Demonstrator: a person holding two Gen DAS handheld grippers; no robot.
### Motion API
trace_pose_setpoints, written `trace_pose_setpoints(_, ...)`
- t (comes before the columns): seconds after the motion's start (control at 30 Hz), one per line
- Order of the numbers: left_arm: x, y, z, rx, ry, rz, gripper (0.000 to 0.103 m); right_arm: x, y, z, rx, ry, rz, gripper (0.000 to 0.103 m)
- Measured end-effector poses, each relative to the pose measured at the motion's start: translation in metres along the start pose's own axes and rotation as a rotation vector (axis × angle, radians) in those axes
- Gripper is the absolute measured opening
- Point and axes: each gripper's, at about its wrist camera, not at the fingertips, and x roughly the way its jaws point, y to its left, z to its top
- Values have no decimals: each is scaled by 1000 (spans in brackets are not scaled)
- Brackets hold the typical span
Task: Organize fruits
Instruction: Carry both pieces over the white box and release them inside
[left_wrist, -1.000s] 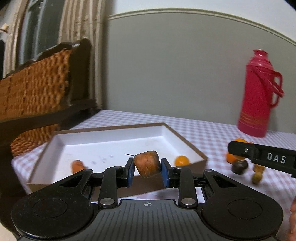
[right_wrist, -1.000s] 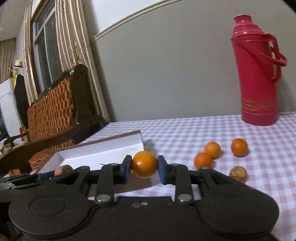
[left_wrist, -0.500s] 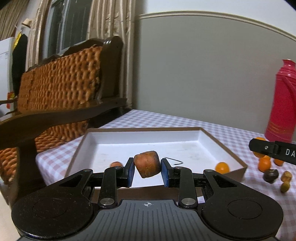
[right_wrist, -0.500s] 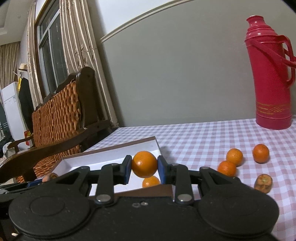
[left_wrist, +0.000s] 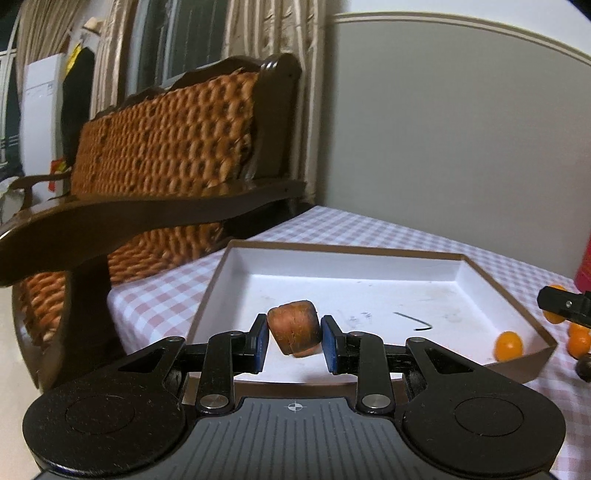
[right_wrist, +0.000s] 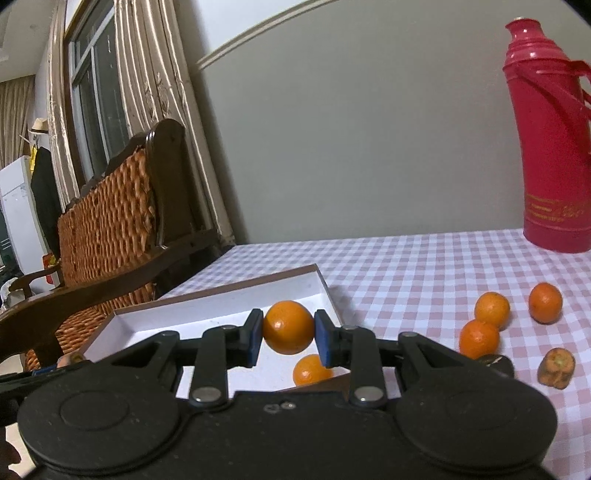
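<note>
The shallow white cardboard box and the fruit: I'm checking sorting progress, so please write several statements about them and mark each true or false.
1. The left gripper is shut on a brown, wrinkled fruit. True.
2. The right gripper is open and holds nothing. False: it is shut on a round orange fruit.
3. The shallow white cardboard box already holds a small orange fruit. True.
4. The tall red thermos flask lies on its side. False: it stands upright.
</note>
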Motion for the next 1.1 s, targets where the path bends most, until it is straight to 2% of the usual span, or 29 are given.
trace_pose_setpoints(0.5, 24, 11, -1, -12, 62, 63, 31, 38, 8, 2, 2, 67, 8, 21)
trace_pose_setpoints(0.57, 30, 10, -2, -6, 83, 82, 31, 44, 11, 2, -7, 81, 5, 23)
trace_pose_setpoints(0.6, 33, 10, -2, -7, 94, 86, 33, 48, 11, 2, -11, 88, 0, 28)
trace_pose_setpoints(0.63, 36, 11, -2, -13, 108, 89, 38, 50, 12, 2, -13, 85, -7, 38)
trace_pose_setpoints(0.67, 37, 12, -1, -17, 111, 87, 64, 50, 11, 3, -5, 74, -10, 43)
trace_pose_setpoints(0.7, 35, 13, 2, -27, 105, 60, 91, 47, 10, 4, 12, 56, 1, 55)
trace_pose_setpoints(0.73, 30, 12, 5, -39, 92, 48, 98, 43, 10, 6, 25, 34, 8, 75)
trace_pose_setpoints(0.77, 24, 10, 6, -44, 62, 43, 103, 38, 10, 8, 31, 3, 5, 84)
trace_pose_setpoints(0.8, 18, 7, 8, -36, 30, 78, 103, 31, 11, 10, 31, -28, 7, 91)
trace_pose_setpoints(0.87, 12, 3, 10, -14, -4, 90, 103, 21, 12, 13, 28, -78, 20, 95)
trace_pose_setpoints(0.93, 11, 3, 11, -22, 8, 63, 103, 14, 11, 14, 30, -102, 30, 97)
trace_pose_setpoints(1.1, 8, 3, 11, -33, 17, 65, 103, 6, 4, 16, 39, -108, 25, 97)
